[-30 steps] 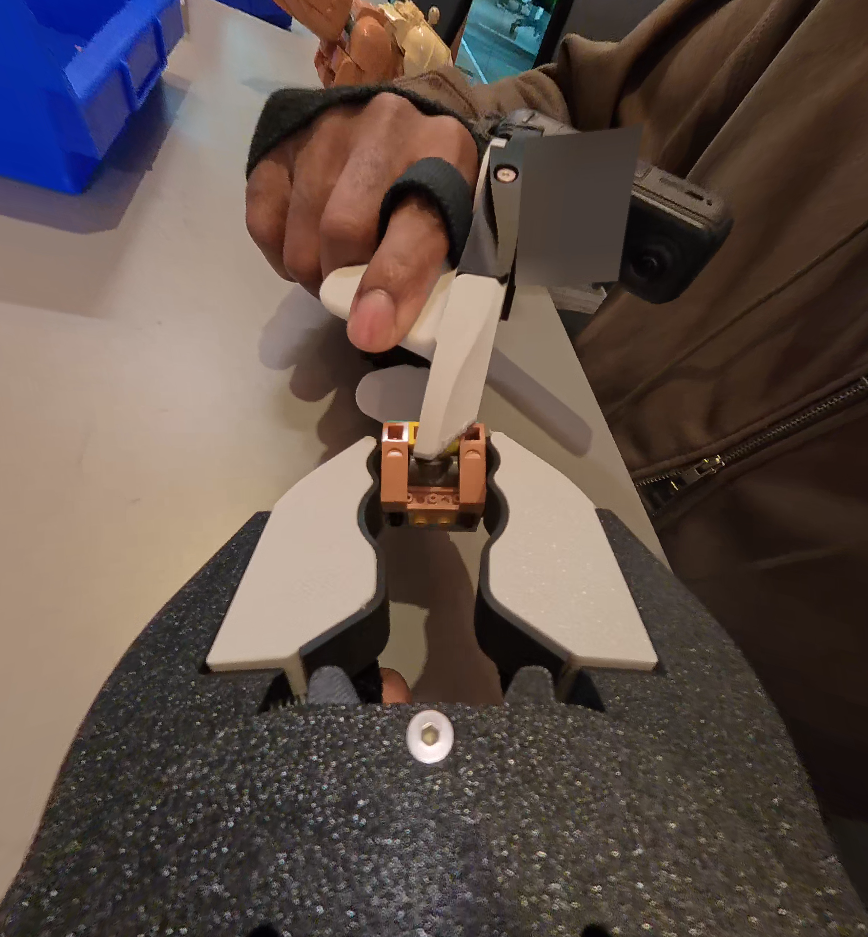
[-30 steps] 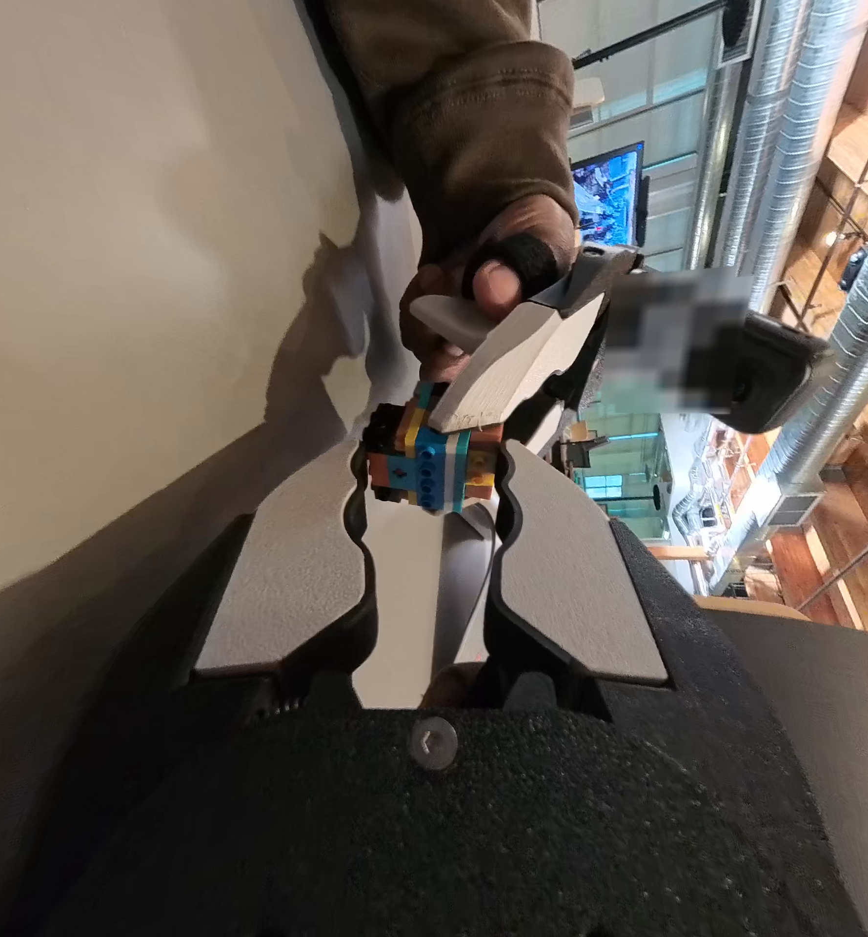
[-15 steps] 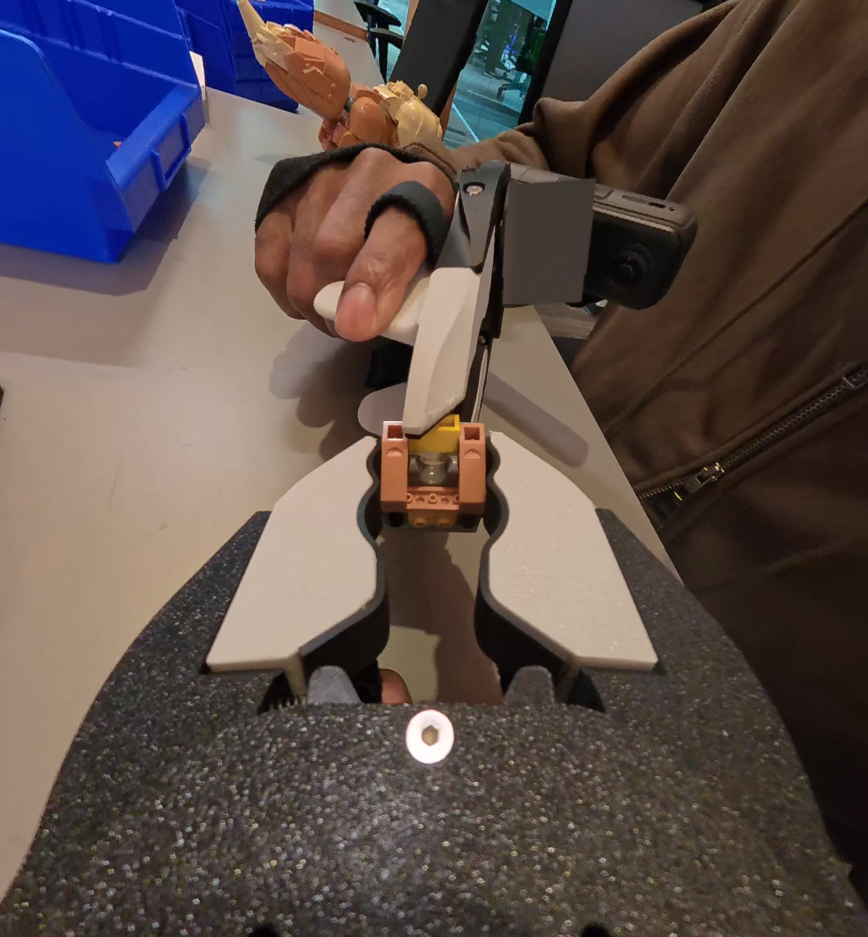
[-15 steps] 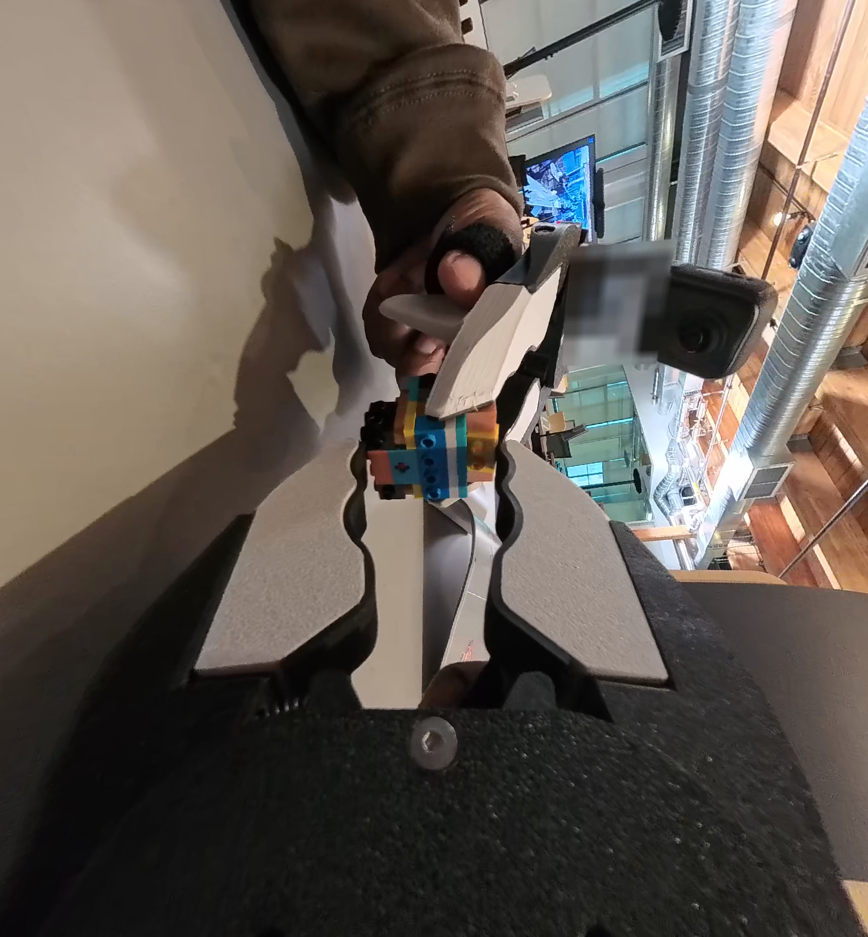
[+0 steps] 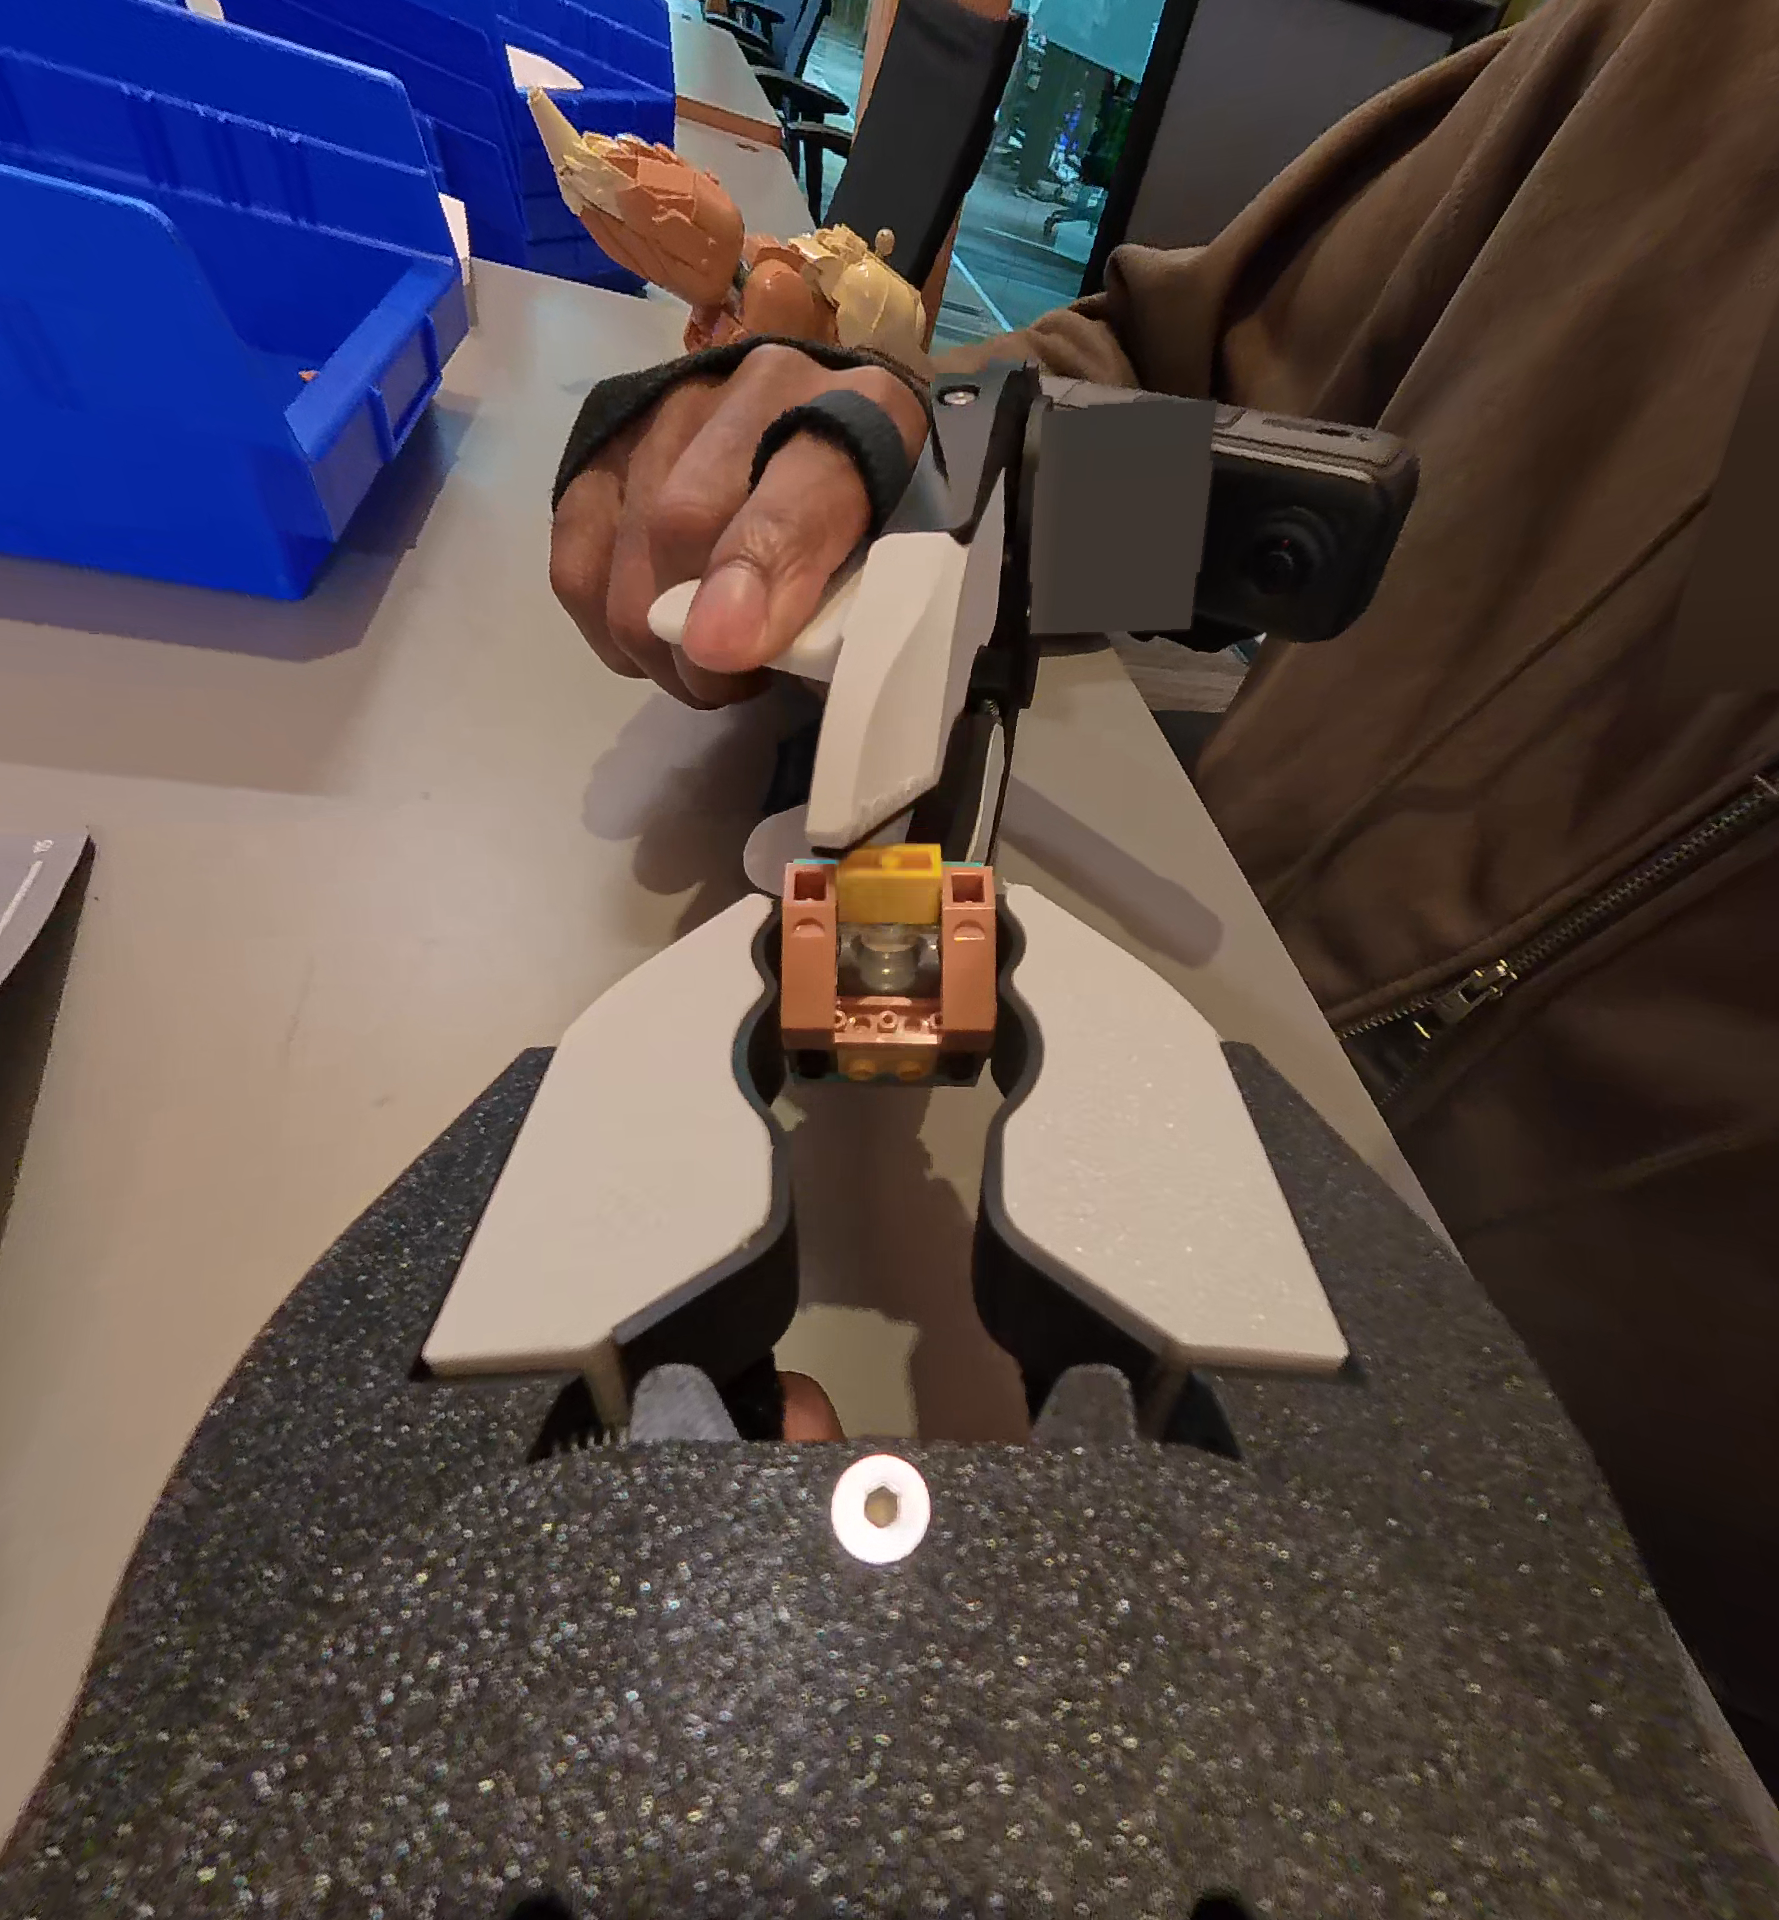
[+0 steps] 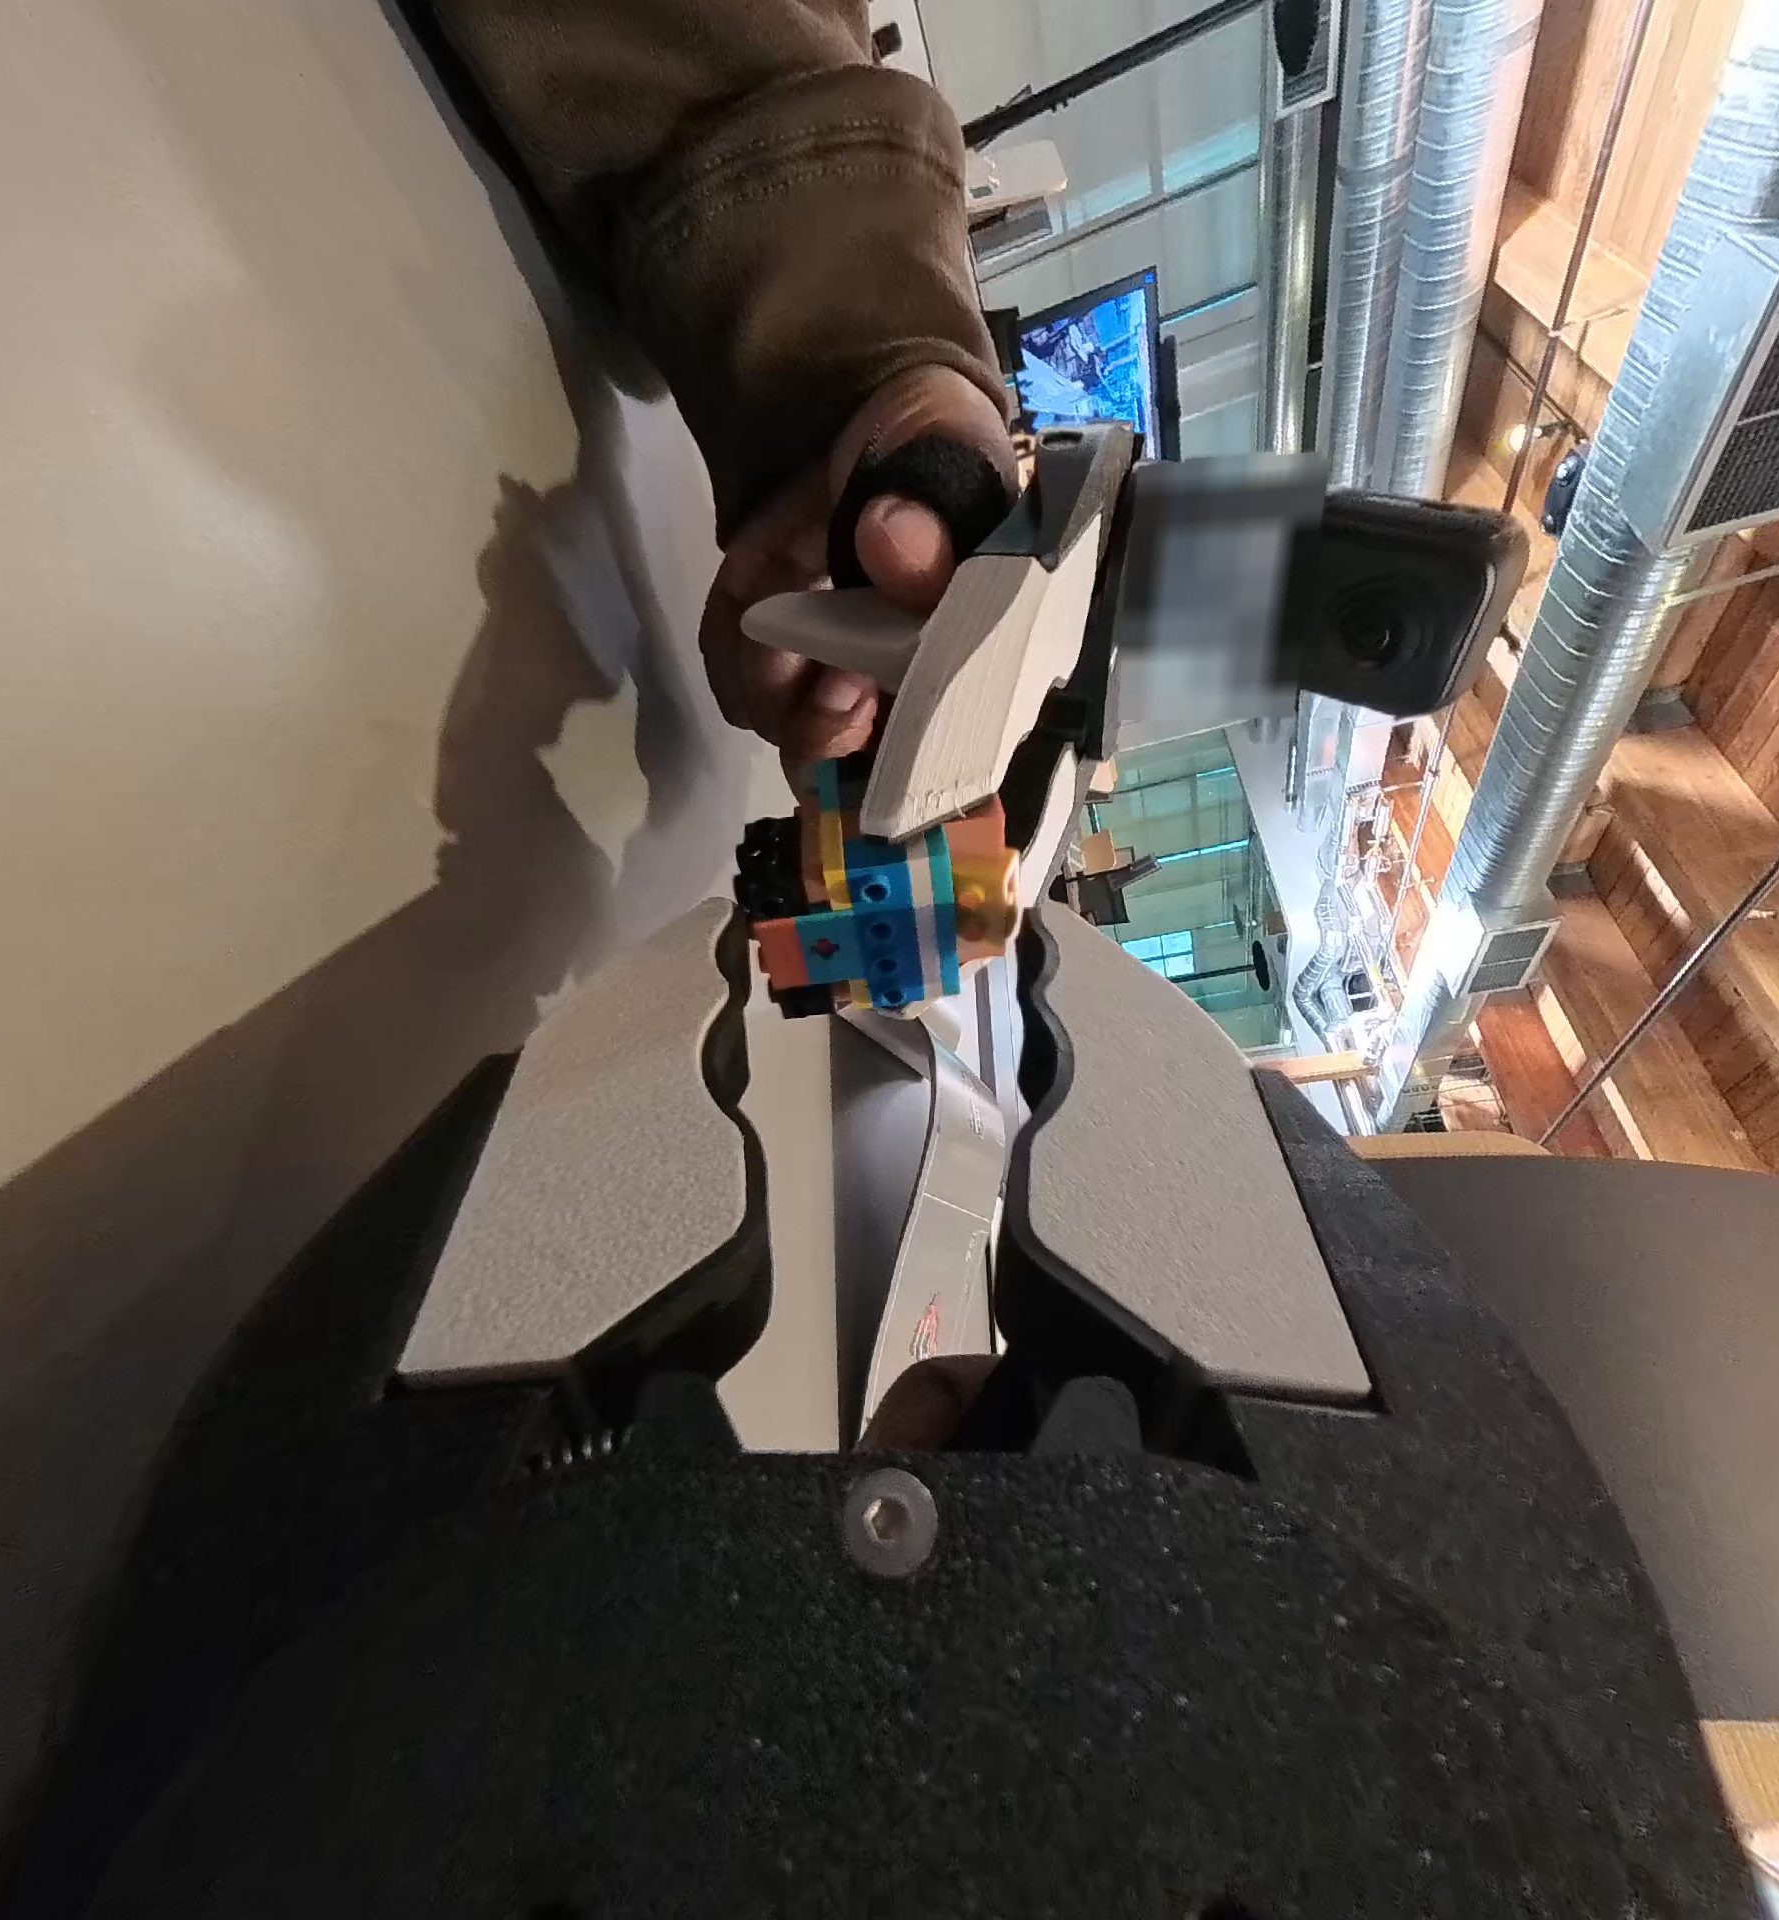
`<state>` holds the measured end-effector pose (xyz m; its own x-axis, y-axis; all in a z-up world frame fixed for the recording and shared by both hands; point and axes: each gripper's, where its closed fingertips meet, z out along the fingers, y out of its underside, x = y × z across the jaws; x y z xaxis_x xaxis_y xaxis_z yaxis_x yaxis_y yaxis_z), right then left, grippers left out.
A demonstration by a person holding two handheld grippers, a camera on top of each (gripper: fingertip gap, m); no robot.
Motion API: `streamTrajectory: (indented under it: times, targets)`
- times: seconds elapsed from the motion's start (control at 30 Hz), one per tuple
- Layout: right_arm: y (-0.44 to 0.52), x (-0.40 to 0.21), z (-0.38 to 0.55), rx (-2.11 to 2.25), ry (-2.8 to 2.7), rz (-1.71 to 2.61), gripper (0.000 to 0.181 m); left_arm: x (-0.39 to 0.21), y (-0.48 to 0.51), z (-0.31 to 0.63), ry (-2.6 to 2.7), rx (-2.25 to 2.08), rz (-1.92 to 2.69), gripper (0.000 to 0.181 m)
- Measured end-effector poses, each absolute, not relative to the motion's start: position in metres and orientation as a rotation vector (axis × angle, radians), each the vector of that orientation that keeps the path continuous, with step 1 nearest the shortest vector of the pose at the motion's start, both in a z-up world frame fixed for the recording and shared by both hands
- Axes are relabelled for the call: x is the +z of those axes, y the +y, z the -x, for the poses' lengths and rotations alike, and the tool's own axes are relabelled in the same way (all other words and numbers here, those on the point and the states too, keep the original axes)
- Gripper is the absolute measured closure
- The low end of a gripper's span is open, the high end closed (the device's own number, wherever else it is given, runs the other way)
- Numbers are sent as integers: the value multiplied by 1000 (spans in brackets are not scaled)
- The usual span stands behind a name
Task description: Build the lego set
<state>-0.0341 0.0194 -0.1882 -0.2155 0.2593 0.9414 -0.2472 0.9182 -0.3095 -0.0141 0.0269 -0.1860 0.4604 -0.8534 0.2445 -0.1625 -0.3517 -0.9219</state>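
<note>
Above the table's near edge [image 5: 1124, 727], our left gripper [image 5: 890, 982] stayed clamped on the brick assembly [image 5: 887, 971], while our right gripper [image 6: 880, 966], unclenched, had backed off, probably leaving the yellow brick [image 5: 890, 881] seated.

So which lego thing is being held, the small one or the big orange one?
The small brown-sided build, clamped in the left gripper. The big orange model sits untouched by the blue bins.

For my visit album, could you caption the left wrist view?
Left gripper clamps a small brown-and-yellow brick assembly above the grey table, while the right gripper hovers at its far end.
</note>
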Motion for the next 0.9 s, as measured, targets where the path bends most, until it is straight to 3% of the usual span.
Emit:
streamTrajectory:
  times: [0.47, 0.9]
  targets:
    - [30, -198, 30, 475, -1803, 20, 126, -207, 32, 20, 918, -790, 1886, 144]
    - [35, -206, 11, 656, -2087, 98, 141, -241, 28, 2, 1139, -622, 1973, 144]
